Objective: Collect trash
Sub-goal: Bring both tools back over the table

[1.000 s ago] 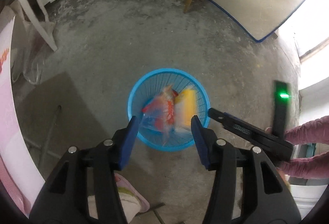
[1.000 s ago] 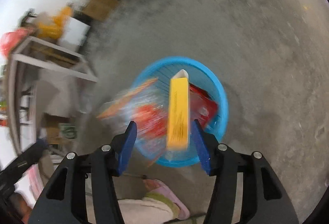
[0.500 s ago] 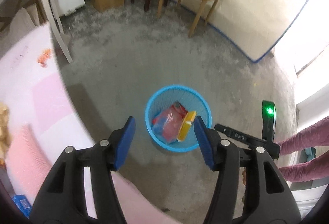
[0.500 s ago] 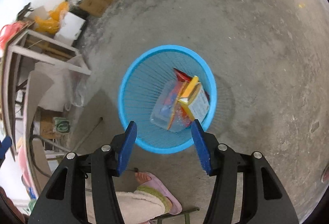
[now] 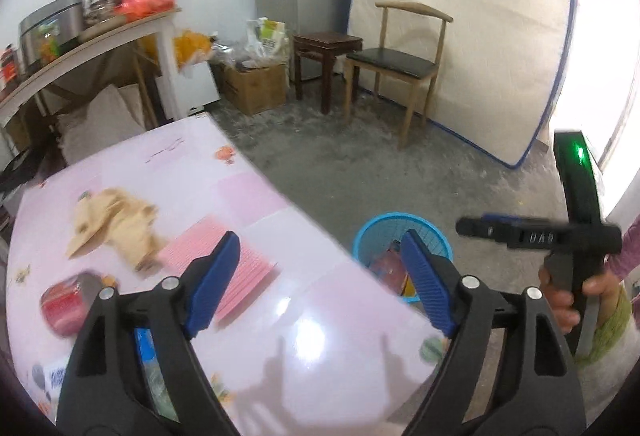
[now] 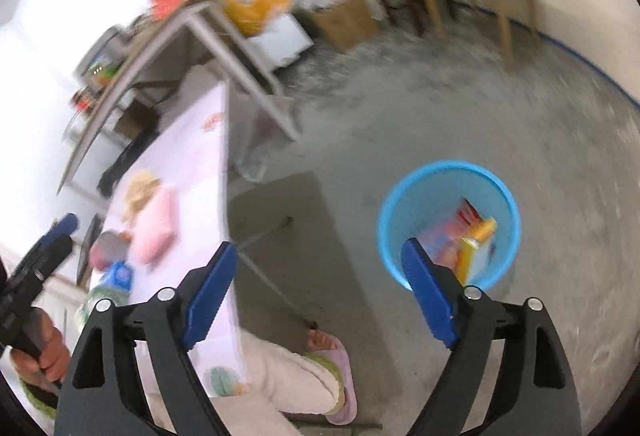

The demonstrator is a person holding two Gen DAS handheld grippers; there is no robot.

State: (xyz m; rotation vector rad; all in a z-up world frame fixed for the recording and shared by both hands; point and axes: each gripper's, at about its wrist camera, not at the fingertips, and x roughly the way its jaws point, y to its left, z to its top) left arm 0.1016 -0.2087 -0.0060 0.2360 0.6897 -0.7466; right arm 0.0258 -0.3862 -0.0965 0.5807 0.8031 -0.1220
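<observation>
My left gripper (image 5: 320,276) hangs with its jaws spread wide and nothing between them, above the edge of the pink table (image 5: 260,316). The trash there lies to its left: a crumpled tan wad (image 5: 114,226) and a red packet (image 5: 66,302). My right gripper (image 6: 320,290) is likewise wide apart and empty, over the concrete floor (image 6: 440,116). The blue basket (image 6: 400,204) sits on the floor by its right finger, holding a red wrapper (image 6: 466,214) and a yellow carton (image 6: 476,242).
</observation>
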